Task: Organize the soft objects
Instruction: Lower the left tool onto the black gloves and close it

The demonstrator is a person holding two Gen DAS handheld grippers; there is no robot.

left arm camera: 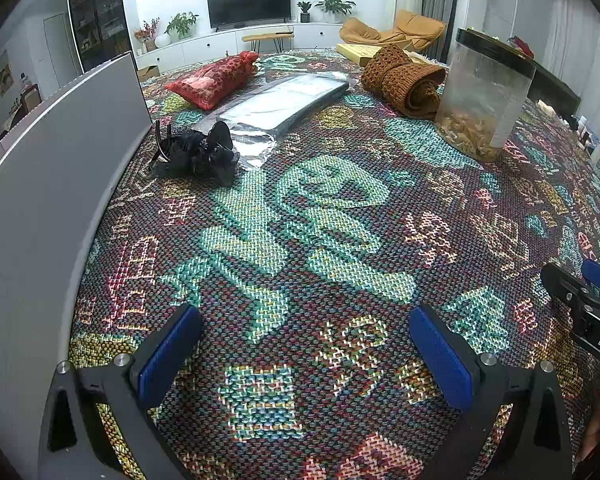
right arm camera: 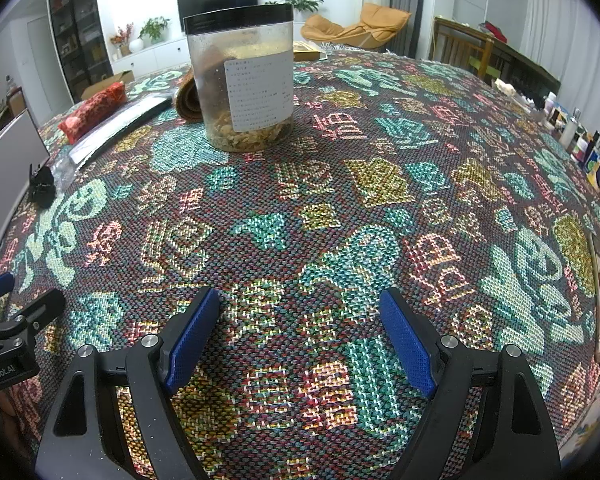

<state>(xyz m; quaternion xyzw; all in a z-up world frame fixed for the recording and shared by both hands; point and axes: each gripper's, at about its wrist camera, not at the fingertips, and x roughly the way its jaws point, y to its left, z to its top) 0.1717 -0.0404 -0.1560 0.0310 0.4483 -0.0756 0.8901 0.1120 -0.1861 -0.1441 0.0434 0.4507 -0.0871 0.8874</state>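
While both grippers hover low over the woven cloth (left arm camera: 340, 216) with nothing between their pads, the sorting has not visibly begun. The left gripper (left arm camera: 306, 344) is spread wide and empty; the right gripper (right arm camera: 300, 336) is likewise spread and empty.

Taking the jar (left arm camera: 484, 92) as landmark: the brown knit (left arm camera: 404, 80) lies rolled just left of it, close enough that they may touch. Further left of the jar comes the silver bag (left arm camera: 276, 104), then the red pouch (left arm camera: 214, 78) beyond that. The black bundle (left arm camera: 198, 152) sits well left of the jar and nearer the grippers, at the near end of the silver bag and just beside the grey panel (left arm camera: 60, 184).

Risks, as I judge them:
- Reaching for the knit could knock the jar, since the two are so close; a tall jar standing on soft cloth may tip
- The knit is loosely rolled, so a pinch on one layer could unroll it rather than lift it whole
- The black bundle has thin loops sticking out; fingers may snag one strand and drag the rest, or catch the silver bag's edge with it
- Pads closing too low could grab the cloth itself and pull everything sideways
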